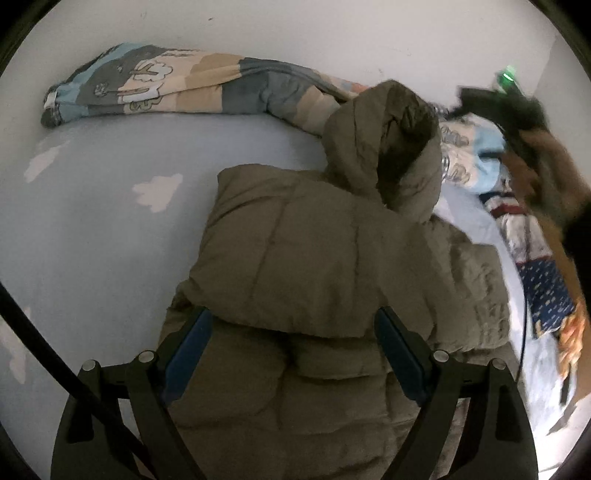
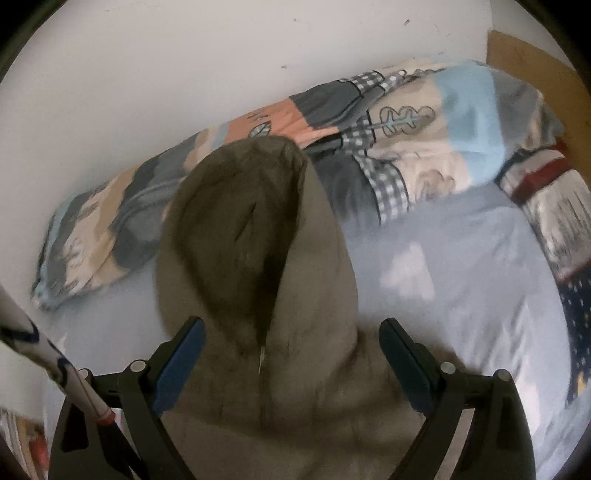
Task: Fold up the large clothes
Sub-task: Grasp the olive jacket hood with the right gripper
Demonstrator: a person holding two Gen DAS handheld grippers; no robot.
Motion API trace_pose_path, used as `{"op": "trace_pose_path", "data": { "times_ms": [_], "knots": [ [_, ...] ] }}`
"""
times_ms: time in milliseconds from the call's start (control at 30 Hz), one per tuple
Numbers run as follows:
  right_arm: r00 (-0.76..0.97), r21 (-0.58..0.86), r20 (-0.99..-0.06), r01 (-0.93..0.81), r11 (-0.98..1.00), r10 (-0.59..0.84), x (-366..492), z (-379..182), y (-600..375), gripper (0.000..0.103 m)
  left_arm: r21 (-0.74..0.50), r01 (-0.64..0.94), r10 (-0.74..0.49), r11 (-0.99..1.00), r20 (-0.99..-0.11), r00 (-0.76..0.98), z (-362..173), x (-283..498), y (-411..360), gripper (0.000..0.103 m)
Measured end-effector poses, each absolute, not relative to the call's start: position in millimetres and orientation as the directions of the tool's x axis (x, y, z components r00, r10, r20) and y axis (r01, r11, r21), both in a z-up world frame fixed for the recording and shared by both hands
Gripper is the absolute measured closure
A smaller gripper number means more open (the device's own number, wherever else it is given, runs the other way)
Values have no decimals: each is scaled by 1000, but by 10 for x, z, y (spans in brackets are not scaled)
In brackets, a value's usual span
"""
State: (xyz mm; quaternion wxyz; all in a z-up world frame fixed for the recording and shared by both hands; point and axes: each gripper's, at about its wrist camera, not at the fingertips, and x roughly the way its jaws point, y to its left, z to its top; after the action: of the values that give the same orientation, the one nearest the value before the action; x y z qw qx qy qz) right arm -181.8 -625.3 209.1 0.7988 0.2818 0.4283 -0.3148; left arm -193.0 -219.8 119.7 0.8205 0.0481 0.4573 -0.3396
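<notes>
We see an olive-brown puffer jacket (image 1: 325, 280) lying on a pale blue bedsheet (image 1: 92, 229) w/ white cloud prints, folded into a rough block w/ one quilted panel doubled over the top. Our left gripper (image 1: 293, 328) hangs just above the near end of the jacket, jaws spread wide, blue pads either side of the folded edge, nothing pinched btwn them. The hood (image 1: 391, 147) sticks up at the far end, opening dark, tip near a rolled patchwork quilt (image 1: 177, 85) that runs along the white wall (image 1: 295, 33). In the right wrist view our right gripper (image 2: 291, 339) is over the hood (image 2: 251, 236), jaws also wide apart, one pad on each side of the collar; can't tell if the pads touch fabric. The jacket zip line runs down btwn them. The quilt (image 2: 406, 122) sits behind the hood there, bedsheet (image 2: 461, 266) to the right. That view is blurry.
</notes>
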Motion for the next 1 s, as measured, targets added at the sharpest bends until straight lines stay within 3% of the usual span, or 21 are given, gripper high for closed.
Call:
{"op": "trace_pose_path", "data": {
  "times_ms": [233, 267, 300, 333, 433, 767, 1000],
  "knots": [
    [327, 24, -861, 791, 612, -389, -1216, 1704, -6725, 7, -251, 604, -522, 757, -788, 326, 1092, -1843, -2239, 14],
    [302, -5, -865, 794, 609, -400, -1179, 1630, -6763, 22, -242, 606, -517, 757, -790, 330, 1086, -1842, -2252, 14],
    [253, -50, -876, 800, 598, -411, -1149, 1539, -6807, 71, -233, 610, -513, 757, -790, 334, 1072, -1844, -2266, 14],
    [227, -60, -889, 803, 593, -398, -1154, 1446, -6846, 96, -226, 610, -507, 759, -794, 337, 1056, -1843, -2277, 14],
    [268, 3, -883, 824, 567, -385, -1352, 1442, -6847, 95, -232, 599, -504, 766, -796, 336, 1057, -1840, -2293, 14],
    [488, 177, -802, 744, 644, -344, -2382, 2190, -6123, 96, -226, 625, -550, 747, -739, 390, 1434, -2067, -2278, 14],
    [553, 195, -767, 684, 703, -325, -3278, 2352, -5329, 96, -255, 643, -601, 723, -691, 402, 1664, -2191, -2223, 14]
  ]
}}
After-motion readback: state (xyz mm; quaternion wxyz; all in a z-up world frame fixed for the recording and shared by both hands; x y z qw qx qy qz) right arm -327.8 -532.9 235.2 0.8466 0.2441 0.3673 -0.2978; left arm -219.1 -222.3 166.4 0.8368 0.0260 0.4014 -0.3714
